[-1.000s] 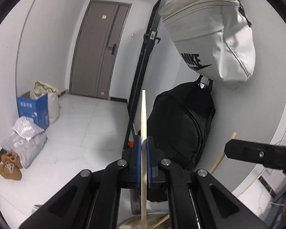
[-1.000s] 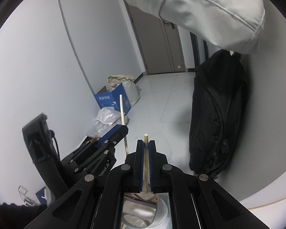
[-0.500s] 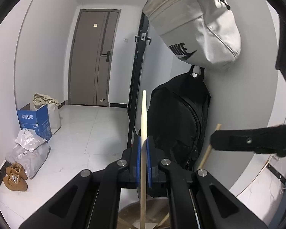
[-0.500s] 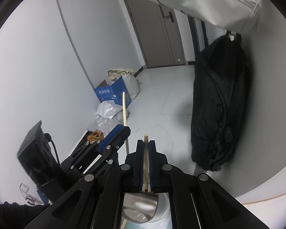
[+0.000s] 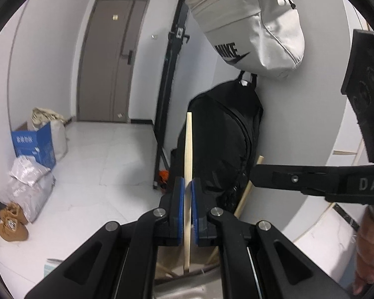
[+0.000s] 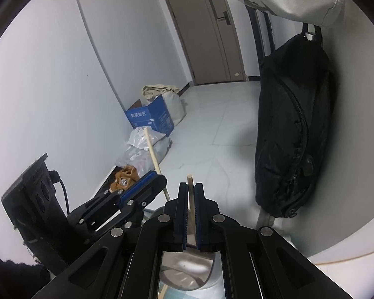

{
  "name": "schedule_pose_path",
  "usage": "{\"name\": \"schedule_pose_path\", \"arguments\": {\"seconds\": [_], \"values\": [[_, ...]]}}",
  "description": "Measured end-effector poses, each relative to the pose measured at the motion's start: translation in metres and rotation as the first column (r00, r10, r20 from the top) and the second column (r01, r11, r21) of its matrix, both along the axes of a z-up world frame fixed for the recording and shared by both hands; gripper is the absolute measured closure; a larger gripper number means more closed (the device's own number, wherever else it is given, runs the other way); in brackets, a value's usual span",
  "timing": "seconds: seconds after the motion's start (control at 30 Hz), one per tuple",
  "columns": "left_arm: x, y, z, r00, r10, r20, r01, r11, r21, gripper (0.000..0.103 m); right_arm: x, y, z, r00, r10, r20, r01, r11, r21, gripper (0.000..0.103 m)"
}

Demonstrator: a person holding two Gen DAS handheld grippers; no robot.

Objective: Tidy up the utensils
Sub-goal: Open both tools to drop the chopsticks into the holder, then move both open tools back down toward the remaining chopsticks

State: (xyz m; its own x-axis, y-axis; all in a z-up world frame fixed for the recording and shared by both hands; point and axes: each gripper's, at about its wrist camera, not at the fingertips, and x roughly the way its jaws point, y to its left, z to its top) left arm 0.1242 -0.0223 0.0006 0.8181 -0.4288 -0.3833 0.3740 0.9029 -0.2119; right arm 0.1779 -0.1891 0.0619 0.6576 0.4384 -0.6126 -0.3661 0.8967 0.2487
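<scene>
A pale, slim wooden chopstick (image 5: 188,154) stands upright, pinched between the blue pads of the left hand-held gripper (image 5: 187,194). The right hand-held gripper (image 6: 191,194) is clamped on a second round wooden chopstick (image 6: 190,183). Both sticks run down into a shiny metal container (image 6: 187,271) below the black jaws. Beyond hang a black fabric backpack (image 5: 224,144) and a grey pouch (image 5: 251,20).

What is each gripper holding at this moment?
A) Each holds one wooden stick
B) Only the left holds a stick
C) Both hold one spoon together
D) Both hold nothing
A: the left gripper is shut on a pale wooden stick, and the right gripper is shut on another wooden stick.
</scene>
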Motion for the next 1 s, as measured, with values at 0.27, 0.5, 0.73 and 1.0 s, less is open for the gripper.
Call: {"name": "schedule_pose_path", "arguments": {"seconds": [0.27, 0.5, 0.73, 1.0], "values": [[-0.005, 0.004, 0.001, 0.992, -0.116, -0.05, 0.116, 0.993, -0.015, 0.101, -0.002, 0.004, -0.008, 1.0, -0.008, -0.011, 0.009, 1.0, 0.017, 0.098], [-0.009, 0.004, 0.005, 0.98, -0.165, -0.113, 0.167, 0.986, 0.004, 0.101, -0.004, 0.004, -0.024, 0.999, -0.025, -0.046, 0.027, 0.999, 0.046, 0.099], [-0.018, 0.027, 0.018, 0.978, -0.025, -0.207, 0.022, 1.0, -0.019, 0.09, -0.022, -0.011, -0.025, 0.997, -0.06, -0.047, 0.065, 0.993, 0.103, 0.096], [-0.055, 0.039, 0.046, 0.979, 0.127, -0.162, -0.133, 0.991, -0.024, 0.035, -0.065, -0.025, -0.026, 0.996, -0.087, -0.014, 0.088, 0.982, 0.168, 0.054]]}}
